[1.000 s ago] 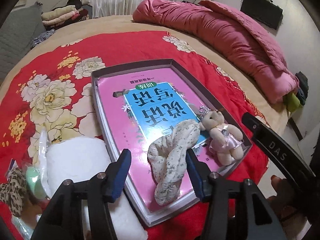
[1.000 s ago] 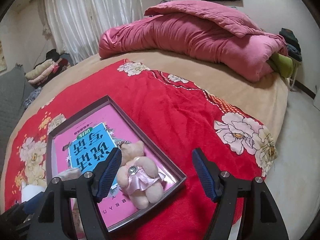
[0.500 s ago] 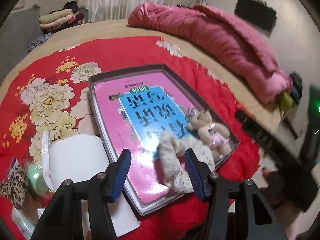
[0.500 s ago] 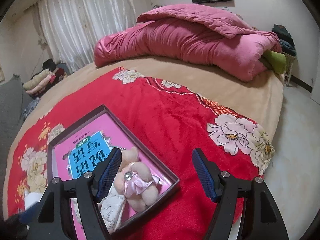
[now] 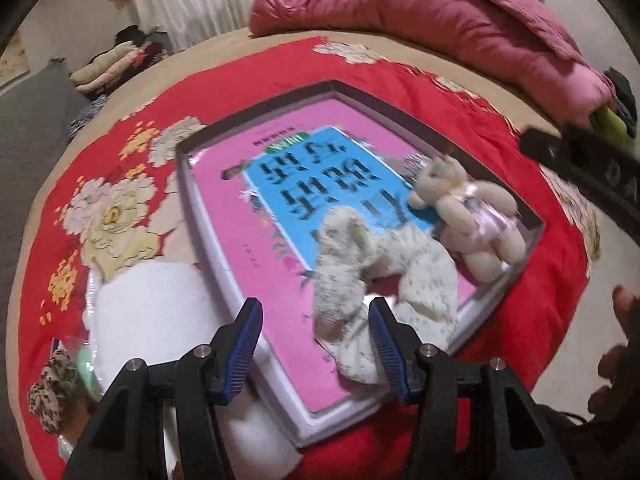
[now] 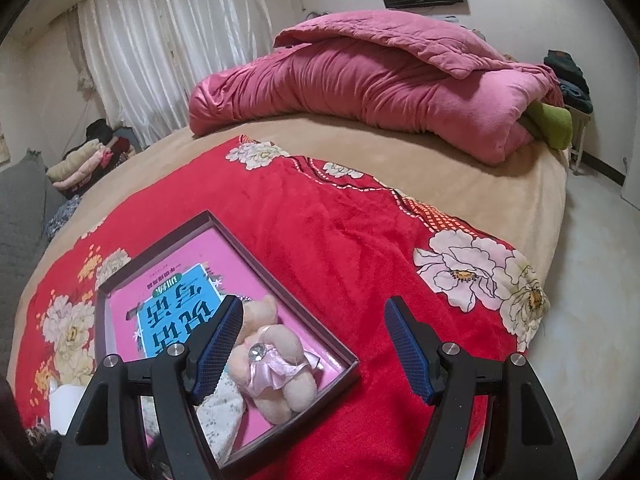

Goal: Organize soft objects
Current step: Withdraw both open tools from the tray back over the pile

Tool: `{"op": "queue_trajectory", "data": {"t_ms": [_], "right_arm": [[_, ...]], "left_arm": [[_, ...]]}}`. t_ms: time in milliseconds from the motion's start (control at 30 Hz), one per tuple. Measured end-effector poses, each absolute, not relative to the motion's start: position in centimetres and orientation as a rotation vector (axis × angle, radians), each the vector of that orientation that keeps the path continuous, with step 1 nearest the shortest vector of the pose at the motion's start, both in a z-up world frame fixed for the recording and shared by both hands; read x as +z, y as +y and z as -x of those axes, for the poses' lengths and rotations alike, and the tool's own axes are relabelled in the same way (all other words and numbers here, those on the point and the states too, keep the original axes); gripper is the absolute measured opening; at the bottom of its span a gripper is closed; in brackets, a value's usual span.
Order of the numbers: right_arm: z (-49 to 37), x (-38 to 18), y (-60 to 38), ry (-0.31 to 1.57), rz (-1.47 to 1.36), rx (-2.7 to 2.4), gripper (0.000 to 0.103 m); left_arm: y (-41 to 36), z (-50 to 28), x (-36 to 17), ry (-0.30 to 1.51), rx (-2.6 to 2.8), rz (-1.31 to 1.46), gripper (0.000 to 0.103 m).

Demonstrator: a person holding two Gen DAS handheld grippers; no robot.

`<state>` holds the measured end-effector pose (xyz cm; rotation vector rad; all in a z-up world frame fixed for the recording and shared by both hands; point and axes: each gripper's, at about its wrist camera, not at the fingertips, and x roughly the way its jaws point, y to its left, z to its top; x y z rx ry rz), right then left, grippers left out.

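A shallow dark-rimmed box (image 5: 192,208) with a pink and blue book cover as its floor lies on the red flowered blanket. In it lie a cream flowered scrunchie (image 5: 380,280) and a small beige teddy bear in a pink dress (image 5: 468,220). My left gripper (image 5: 316,344) hangs open just over the box's near edge; the scrunchie's lower end lies loose between its fingers. In the right wrist view, my right gripper (image 6: 314,348) stands open above the box's near corner (image 6: 352,360). The bear (image 6: 272,364) lies below, beside its left finger. Nothing is gripped.
A white soft roll (image 5: 152,320), a leopard-print scrunchie (image 5: 52,392) and a pale green item (image 5: 86,364) sit left of the box. A rolled pink quilt (image 6: 380,92) fills the bed's far side. Folded clothes (image 6: 80,160) are stacked far left. A person's hand (image 5: 624,328) shows at right.
My left gripper has sunk nearer the box and rolled, so the box now looks tilted. The scrunchie now lies in an arch inside the box. The right gripper has kept still.
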<state>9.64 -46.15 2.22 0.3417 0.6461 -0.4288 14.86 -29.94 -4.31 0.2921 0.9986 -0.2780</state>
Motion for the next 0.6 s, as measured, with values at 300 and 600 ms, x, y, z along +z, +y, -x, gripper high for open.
{"op": "queue_trajectory", "data": {"t_ms": [300,600], "right_arm": [[-10.3,2.3,-45.2,0.656,-0.29,-0.402,0.075],[-10.0,2.9,-44.1,0.622,-0.247,-0.38,0.076]], "left_arm": [[-27.3,-15.3,-2.5,0.985,-0.282,-0.162,0.055],[-26.0,-13.6,-0.2,0.948,-0.31,-0.053,0.055]]}}
